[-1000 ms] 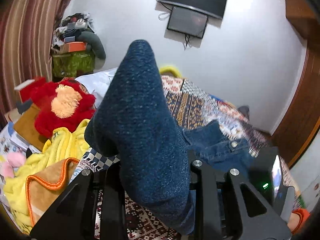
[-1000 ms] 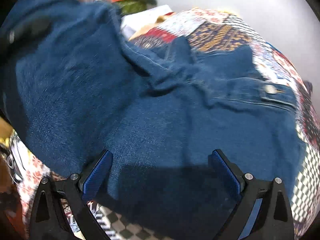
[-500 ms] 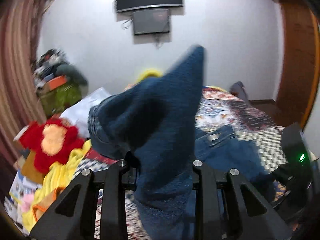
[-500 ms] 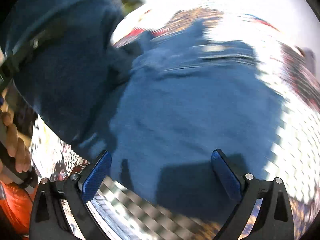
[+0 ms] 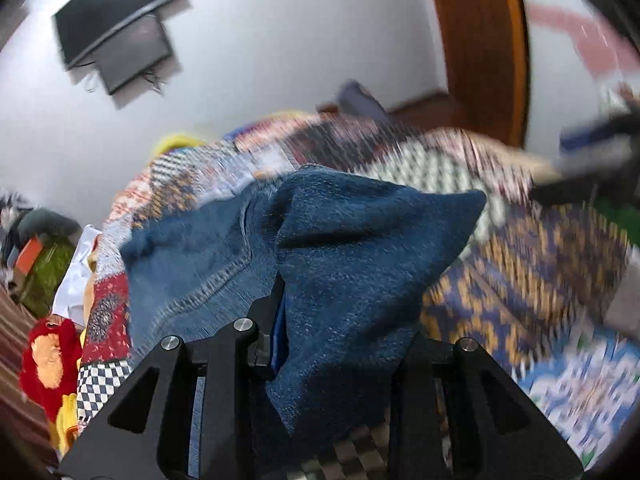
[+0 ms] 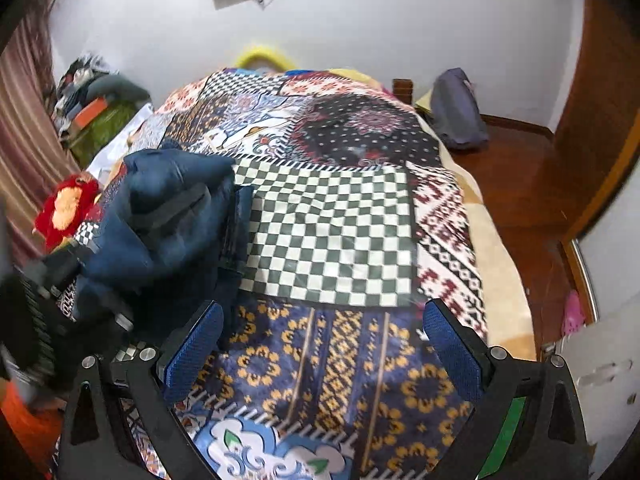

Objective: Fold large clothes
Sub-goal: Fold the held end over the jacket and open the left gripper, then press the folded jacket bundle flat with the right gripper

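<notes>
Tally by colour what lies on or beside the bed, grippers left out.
Blue: 1, denim garment
Red: 1, plush toy
Patchwork: 1, bedspread
Grey: 1, bag on the floor
Total: 4

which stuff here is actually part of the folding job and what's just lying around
In the job:
- denim garment, clamped in the left tool
- right tool, open and empty
- patchwork bedspread

Lying about:
- red plush toy
- wall TV
- grey bag
</notes>
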Available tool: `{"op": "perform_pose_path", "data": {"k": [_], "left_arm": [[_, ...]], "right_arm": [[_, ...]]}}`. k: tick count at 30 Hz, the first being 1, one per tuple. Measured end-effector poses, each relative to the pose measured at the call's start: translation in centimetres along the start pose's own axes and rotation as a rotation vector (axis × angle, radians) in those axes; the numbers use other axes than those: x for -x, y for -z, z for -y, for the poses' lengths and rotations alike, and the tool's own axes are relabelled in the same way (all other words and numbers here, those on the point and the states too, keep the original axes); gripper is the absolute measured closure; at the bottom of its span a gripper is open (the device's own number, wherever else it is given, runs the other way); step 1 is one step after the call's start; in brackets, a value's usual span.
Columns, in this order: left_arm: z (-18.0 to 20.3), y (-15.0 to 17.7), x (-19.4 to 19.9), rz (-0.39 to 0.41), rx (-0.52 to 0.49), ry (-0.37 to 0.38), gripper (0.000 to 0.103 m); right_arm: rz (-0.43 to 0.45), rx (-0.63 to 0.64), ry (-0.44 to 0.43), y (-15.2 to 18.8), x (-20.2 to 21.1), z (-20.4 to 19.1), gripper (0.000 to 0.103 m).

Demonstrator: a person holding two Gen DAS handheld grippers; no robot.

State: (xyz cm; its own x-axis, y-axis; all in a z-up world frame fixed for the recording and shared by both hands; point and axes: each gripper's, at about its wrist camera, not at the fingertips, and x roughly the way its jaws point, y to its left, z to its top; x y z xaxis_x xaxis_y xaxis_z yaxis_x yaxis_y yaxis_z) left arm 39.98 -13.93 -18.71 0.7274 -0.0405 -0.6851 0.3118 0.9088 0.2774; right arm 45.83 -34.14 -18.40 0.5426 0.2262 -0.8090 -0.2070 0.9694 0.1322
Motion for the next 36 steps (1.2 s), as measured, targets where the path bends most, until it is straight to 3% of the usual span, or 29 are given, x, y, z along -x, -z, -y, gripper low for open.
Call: {"op": "perform_pose_path", "data": {"k": [4,7,9,11,12,19,25,29,33,36], "left_arm": [[0.8,1.9,-0.3,-0.075,-0.056,0.000,0.069],[1.0,2.3,1.1,-0.094,-0.057,0.031,0.058],[0.3,2.2,2.2,-0.087,-0.026,0.078,0.031],[-1.0,2.1,4.6,-0.029,0.029,0.120,0.012],[-1.4,2.1,5.6,-0.001,0.049,0.120,0.008],[-7.5,2.4,9.4,0.082,0.189,0.057,0.001],[-13.8,5.0,7.4,0.015,0.360,-0.016,0.001],[-15.7,7.4,4.5,-0.081,0.447,0.037,0.001],[-15.5,9.5,1.6,-0.190,0.464,0.091,0.001],[-15.4,11.2,0.2,-0.193,0.521,0.150,0.000]], "right_arm": [[0.004,0.012,-0.005,0.8,0.9,-0.2,0.003],[0.007,0.019,-0.025,1.0,1.3,-0.7,0.003],[0.014,0.022,-0.047,0.9,1.1,-1.5,0.003],[0.025,0.033,-0.071,0.6,1.2,-2.7,0.003],[0.033,0.043,-0.084,0.4,1.4,-3.4,0.003],[0.072,0.116,-0.184,-1.2,1.2,-8.6,0.003],[0.010,0.179,-0.263,-1.9,-2.3,-12.9,0.003],[-0.091,0.173,-0.269,-1.6,-6.3,-14.0,0.003],[-0.180,0.151,-0.221,-0.7,-10.1,-12.8,0.003],[-0.196,0.089,-0.213,0.1,-11.1,-10.2,0.003]]}}
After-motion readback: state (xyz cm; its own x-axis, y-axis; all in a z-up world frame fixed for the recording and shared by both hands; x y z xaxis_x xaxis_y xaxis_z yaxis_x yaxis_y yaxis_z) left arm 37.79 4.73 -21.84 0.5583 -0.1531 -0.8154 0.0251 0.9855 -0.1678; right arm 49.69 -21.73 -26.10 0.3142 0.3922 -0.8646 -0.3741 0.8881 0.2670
